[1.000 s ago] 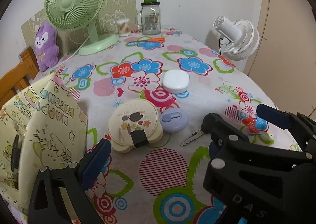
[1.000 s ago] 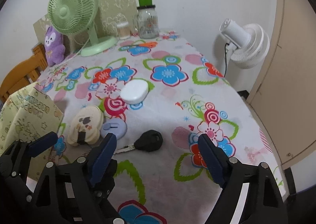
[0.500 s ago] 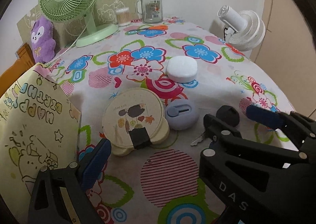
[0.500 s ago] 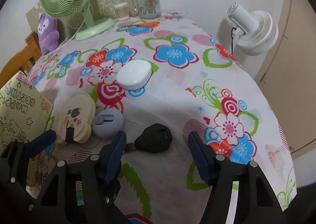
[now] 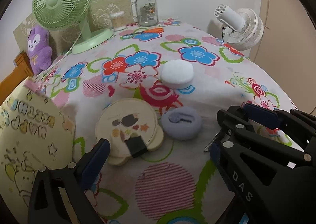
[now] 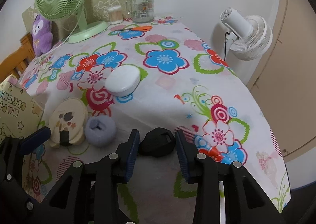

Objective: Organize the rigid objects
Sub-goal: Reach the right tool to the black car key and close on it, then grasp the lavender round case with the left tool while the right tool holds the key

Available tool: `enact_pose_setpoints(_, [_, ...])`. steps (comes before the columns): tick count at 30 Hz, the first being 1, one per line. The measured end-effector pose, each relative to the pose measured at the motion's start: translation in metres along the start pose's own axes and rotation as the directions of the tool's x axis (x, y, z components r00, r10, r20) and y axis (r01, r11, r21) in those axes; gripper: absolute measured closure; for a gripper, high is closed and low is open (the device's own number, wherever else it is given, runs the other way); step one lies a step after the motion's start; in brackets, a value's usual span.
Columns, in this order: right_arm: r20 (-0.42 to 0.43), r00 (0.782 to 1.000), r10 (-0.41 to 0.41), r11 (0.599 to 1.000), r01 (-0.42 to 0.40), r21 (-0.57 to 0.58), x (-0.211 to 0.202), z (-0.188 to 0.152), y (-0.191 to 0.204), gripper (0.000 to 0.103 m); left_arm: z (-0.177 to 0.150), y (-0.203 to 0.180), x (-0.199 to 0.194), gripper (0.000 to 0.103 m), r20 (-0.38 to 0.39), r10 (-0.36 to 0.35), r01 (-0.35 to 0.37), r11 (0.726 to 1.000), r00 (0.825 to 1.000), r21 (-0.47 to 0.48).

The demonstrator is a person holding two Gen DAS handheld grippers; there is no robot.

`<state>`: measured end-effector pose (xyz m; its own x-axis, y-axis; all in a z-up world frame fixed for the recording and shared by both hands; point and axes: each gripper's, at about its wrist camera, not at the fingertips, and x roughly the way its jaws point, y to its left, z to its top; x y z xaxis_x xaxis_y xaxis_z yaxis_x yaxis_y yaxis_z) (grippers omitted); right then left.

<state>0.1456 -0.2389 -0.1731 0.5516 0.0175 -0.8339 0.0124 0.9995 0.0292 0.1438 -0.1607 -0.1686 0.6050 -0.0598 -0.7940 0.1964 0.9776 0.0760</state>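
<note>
A black car key [image 6: 157, 142] lies on the flowered tablecloth between the pads of my right gripper [image 6: 157, 152], which is open around it, pads close on both sides but apart from it. Its metal blade [image 5: 212, 143] shows in the left wrist view under the right gripper's frame. A lilac round case [image 5: 180, 123] [image 6: 100, 128], a cream round mirror case [image 5: 127, 125] [image 6: 68, 119] and a white oval box [image 5: 176, 74] [image 6: 122, 81] lie to the left and beyond. My left gripper [image 5: 173, 155] is open and empty, low over the cloth near the cream case.
A yellow gift bag [image 5: 25, 145] stands at the left. At the back are a green fan [image 5: 63, 1], a glass jar [image 5: 147, 11], a cotton-swab tub [image 5: 118, 20], orange scissors [image 5: 150, 31] and a purple plush [image 5: 38, 50]. A white fan [image 6: 246, 34] stands past the right edge.
My right gripper has moved forward and down over the black key and narrowed around it. The left gripper has moved forward, closer to the cream case.
</note>
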Motion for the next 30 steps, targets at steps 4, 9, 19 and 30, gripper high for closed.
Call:
enact_pose_setpoints(4, [0.011,1.000,-0.017,1.000,0.017,0.021,-0.001,0.004,-0.009,0.064,0.008,-0.002,0.004,0.005,0.008,0.000,0.001,1.000,1.000,-0.015])
enact_pose_setpoints(9, [0.013,1.000,-0.027,0.999,0.026,0.038,0.000,0.013,-0.020,0.080,0.019,-0.001,0.009,0.013,0.011,0.012,-0.011,1.000,1.000,-0.028])
enact_pose_setpoints(19, [0.015,1.000,-0.003,0.997,0.002,0.077,0.001,0.015,-0.032,0.080,0.027,-0.011,0.012,0.028,0.030,0.007,-0.007,1.000,1.000,0.001])
enact_pose_setpoints(30, [-0.006,1.000,0.015,0.994,-0.015,0.105,0.000,0.010,-0.039,0.061,0.023,-0.023,0.005,0.059,0.057,0.026,-0.029,0.999,0.998,0.045])
